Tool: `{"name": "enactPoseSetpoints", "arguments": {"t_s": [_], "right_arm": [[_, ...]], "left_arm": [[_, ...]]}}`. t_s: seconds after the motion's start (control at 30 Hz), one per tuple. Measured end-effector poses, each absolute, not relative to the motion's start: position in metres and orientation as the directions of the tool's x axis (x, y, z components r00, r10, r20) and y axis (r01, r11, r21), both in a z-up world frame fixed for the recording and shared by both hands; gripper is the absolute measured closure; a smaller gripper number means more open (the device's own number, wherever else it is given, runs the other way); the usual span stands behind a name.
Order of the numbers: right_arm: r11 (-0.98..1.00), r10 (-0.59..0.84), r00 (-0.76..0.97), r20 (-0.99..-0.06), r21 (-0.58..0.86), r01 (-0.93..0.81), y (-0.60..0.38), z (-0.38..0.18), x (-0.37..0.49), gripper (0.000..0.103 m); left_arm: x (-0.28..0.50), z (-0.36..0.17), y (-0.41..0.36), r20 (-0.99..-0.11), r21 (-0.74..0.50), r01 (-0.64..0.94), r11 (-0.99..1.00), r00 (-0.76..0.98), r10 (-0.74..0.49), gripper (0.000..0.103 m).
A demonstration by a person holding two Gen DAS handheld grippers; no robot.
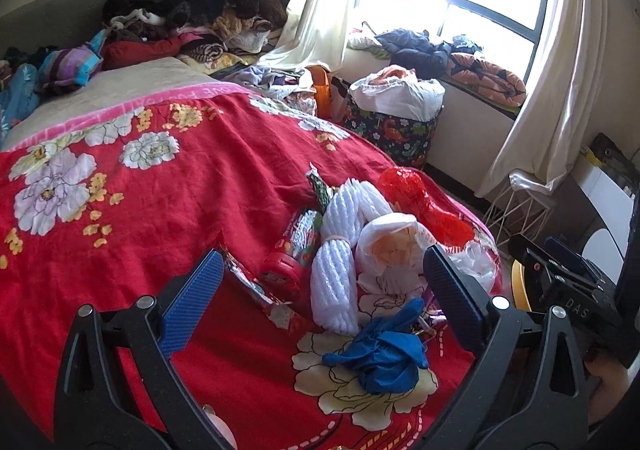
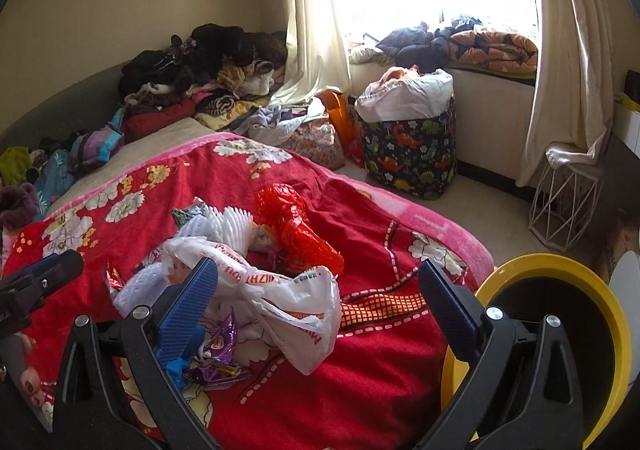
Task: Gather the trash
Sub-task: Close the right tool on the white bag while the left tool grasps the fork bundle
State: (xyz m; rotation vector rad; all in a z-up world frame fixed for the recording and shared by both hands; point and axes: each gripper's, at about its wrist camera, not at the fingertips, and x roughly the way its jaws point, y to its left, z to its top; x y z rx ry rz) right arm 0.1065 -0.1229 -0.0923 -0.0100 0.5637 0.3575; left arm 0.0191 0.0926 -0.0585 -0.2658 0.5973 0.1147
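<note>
A bed draped in a red floral blanket (image 1: 168, 209) fills the room, its near corner strewn with a heap of trash. Beside the bed stands a yellow-rimmed bin (image 2: 560, 314) with a dark interior; what lies inside cannot be made out. Farther off, a dinosaur-print fabric basket (image 2: 412, 153) sits under the window, stuffed to the brim with white and orange cloth, and a white wire basket (image 2: 564, 201) stands by the curtain, contents unclear. In the heap, a crumpled white plastic bag (image 2: 280, 290) with red print is the largest piece, lying just ahead of the right gripper (image 2: 318, 290); it looks light, soft and slippery, best pinched at a bunched fold. White foam netting (image 1: 340, 250) lies ahead of the left gripper (image 1: 320, 282), springy and weightless by the look of it, easy to squeeze mid-length. A red mesh wrapper (image 2: 296, 226) lies behind the bag, crinkly and likely to snag. A blue glove (image 1: 380, 358), limp and rubbery, sits low between the left gripper's fingers, and a purple foil wrapper (image 2: 218, 346) lies by the right gripper's left finger, thin and liable to slide. Both grippers stand wide apart at the jaws and carry nothing.
</note>
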Motion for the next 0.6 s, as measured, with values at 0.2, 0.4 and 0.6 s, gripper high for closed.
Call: {"name": "enactPoseSetpoints", "arguments": {"t_s": [0.2,0.4,0.6], "right_arm": [[0.933,0.353,0.723,-0.593,0.164,-0.321,-0.128,-0.111,0.127,0.008],[0.921,0.381,0.674,-0.633,0.195,-0.337,-0.123,-0.119,0.141,0.029],[0.906,0.415,0.606,-0.679,0.247,-0.344,-0.121,-0.133,0.154,0.045]], "left_arm": [[0.034,-0.081,0.087,-0.643,-0.214,-0.197,0.957,0.766,0.013,0.028],[0.042,-0.096,0.085,-0.678,-0.228,-0.198,0.953,0.735,-0.009,0.042],[0.050,-0.101,0.081,-0.690,-0.234,-0.191,0.953,0.723,-0.025,0.045]]}}
